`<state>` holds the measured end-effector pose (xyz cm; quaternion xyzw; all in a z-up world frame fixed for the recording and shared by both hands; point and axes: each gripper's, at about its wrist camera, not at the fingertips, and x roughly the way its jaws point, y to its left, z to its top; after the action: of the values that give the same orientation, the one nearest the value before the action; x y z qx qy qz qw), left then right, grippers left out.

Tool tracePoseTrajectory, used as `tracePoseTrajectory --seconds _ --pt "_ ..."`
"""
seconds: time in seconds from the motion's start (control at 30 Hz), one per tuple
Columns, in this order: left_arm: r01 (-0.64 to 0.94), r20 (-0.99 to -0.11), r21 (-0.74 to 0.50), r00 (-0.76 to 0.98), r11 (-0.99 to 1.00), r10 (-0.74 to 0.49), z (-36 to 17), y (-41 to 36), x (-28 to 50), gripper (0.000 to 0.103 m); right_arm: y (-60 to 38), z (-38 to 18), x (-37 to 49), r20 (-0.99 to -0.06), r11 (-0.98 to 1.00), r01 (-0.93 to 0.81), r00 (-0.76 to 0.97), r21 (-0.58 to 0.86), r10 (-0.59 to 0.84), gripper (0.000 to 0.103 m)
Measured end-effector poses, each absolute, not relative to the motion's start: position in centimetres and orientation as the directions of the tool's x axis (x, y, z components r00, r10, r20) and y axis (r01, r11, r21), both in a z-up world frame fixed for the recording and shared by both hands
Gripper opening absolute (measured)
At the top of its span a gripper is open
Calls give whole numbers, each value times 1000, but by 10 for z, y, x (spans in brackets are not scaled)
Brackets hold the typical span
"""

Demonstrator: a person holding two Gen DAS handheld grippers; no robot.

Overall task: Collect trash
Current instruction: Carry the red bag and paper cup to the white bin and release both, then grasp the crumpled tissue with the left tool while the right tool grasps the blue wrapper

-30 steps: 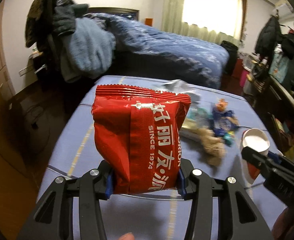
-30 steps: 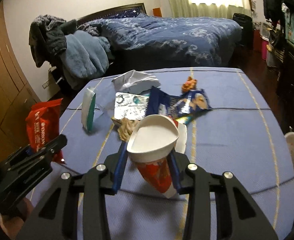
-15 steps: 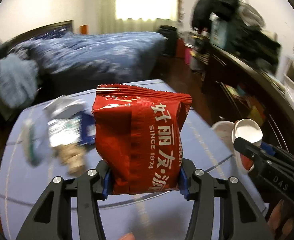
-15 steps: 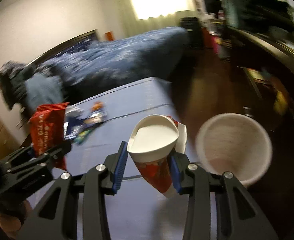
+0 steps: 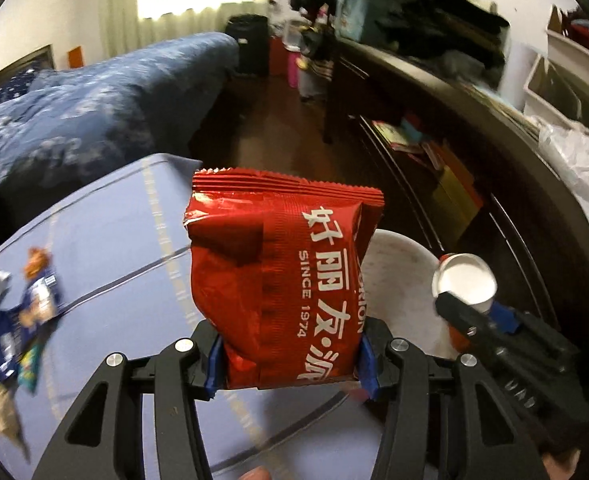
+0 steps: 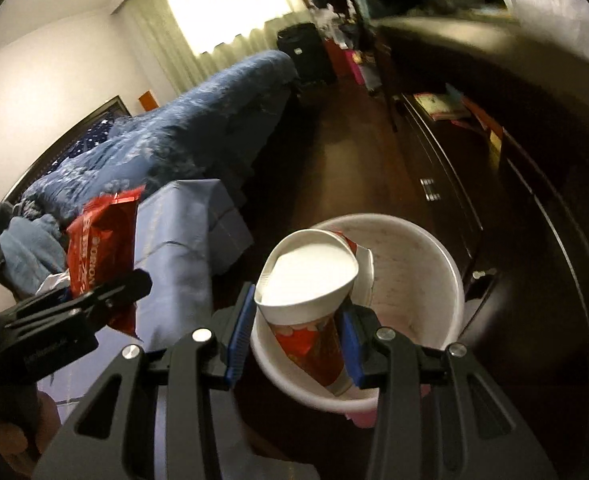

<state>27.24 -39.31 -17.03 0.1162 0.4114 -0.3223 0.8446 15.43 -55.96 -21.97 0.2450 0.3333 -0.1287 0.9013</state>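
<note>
Both grippers have swung from the tabletop (image 5: 106,240) to the white bin (image 6: 426,272). Left gripper (image 5: 290,354) pinches a red ORION "SINCE 1974" packet (image 5: 282,272) beside the bin; right gripper (image 6: 298,330) pinches a squashed paper cup (image 6: 306,276) over it.

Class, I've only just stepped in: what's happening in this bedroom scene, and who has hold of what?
A person is clearing trash with two tools. The left hand-held gripper clamps a red snack bag, above the edge of the blue-covered table. The right hand-held gripper grips a crushed paper cup over the white waste bin on the floor. Neither is dropped yet. More wrappers lie on the table.
</note>
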Motion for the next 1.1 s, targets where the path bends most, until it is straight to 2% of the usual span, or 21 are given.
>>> tracePoseTrajectory --seconds 0.33,0.43,0.5,0.53,0.57,1.0,1.1 --pt "667 -818 -80 380 740 -431 -200 -459 287 55 -607 -263 167 -705 813 458 704 361 -84 40" --pt "668 -821 -67 385 741 -421 -205 -466 289 68 -612 -272 170 -711 809 459 699 366 -76 42" --pt "665 -819 -58 394 745 -416 -205 -465 291 82 -613 -275 171 -711 803 463 700 376 -71 47" --pt "661 -818 -57 399 748 -414 -205 -465 292 84 -615 -276 172 -708 798 464 703 384 -68 51" --pt "658 -815 -60 402 751 -418 -204 -463 293 85 -616 -276 172 -706 795 465 705 388 -68 52" --pt "636 -787 -87 427 767 -444 -184 -431 286 88 -603 -254 158 -694 794 482 712 370 -108 54" --pt "612 -766 -88 463 786 -446 -172 -405 280 92 -585 -232 150 -680 814 479 718 328 -148 65"
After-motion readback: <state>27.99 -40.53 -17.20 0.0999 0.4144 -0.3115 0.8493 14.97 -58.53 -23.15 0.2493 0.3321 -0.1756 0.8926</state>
